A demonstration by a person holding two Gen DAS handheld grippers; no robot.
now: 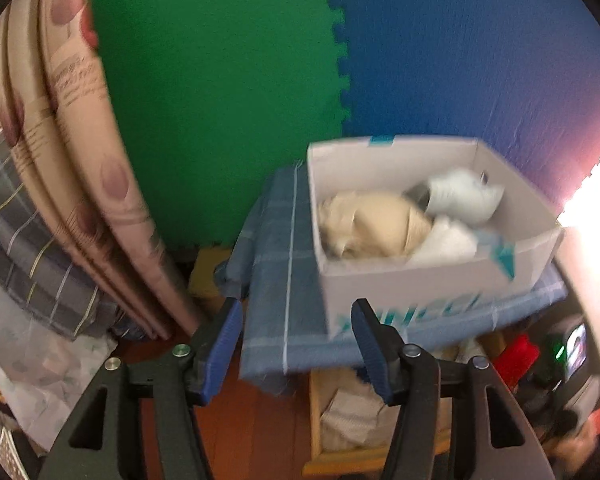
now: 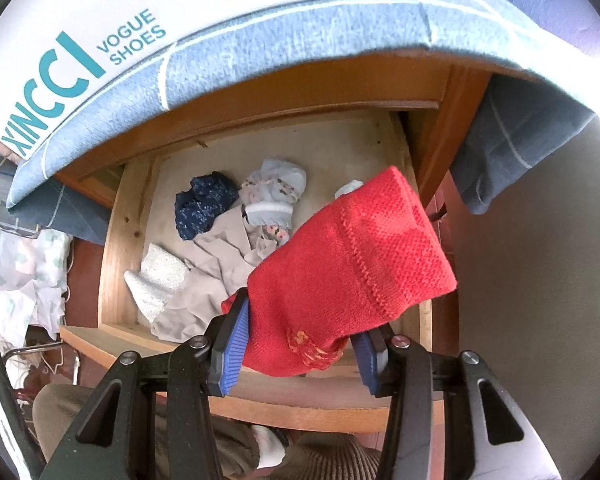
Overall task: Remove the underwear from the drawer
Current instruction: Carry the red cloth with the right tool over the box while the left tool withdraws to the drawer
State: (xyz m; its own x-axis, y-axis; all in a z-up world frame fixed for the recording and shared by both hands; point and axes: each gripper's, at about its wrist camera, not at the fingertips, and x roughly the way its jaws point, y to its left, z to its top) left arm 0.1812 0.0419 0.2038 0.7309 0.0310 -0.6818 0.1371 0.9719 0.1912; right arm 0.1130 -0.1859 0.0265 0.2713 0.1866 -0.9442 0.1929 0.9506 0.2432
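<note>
In the right wrist view the wooden drawer [image 2: 116,248] stands pulled out, holding several pieces of underwear: a navy one [image 2: 204,206], a pale floral one [image 2: 274,196], a beige one [image 2: 216,276] and a white knit one [image 2: 156,280]. My right gripper [image 2: 300,336] is shut on a red knit piece of underwear [image 2: 352,264], held above the drawer's front right. My left gripper [image 1: 296,332] is open and empty, hovering in front of a white shoe box [image 1: 440,280] that holds a beige garment [image 1: 372,222] and a white one [image 1: 464,196].
The shoe box sits on a blue checked cloth [image 1: 276,264] covering the cabinet top, which overhangs the drawer [image 2: 300,36]. Green and blue foam mats [image 1: 228,80] line the wall behind. Folded bedding [image 1: 40,184] stacks at the left. The person's knees [image 2: 236,448] lie below the drawer front.
</note>
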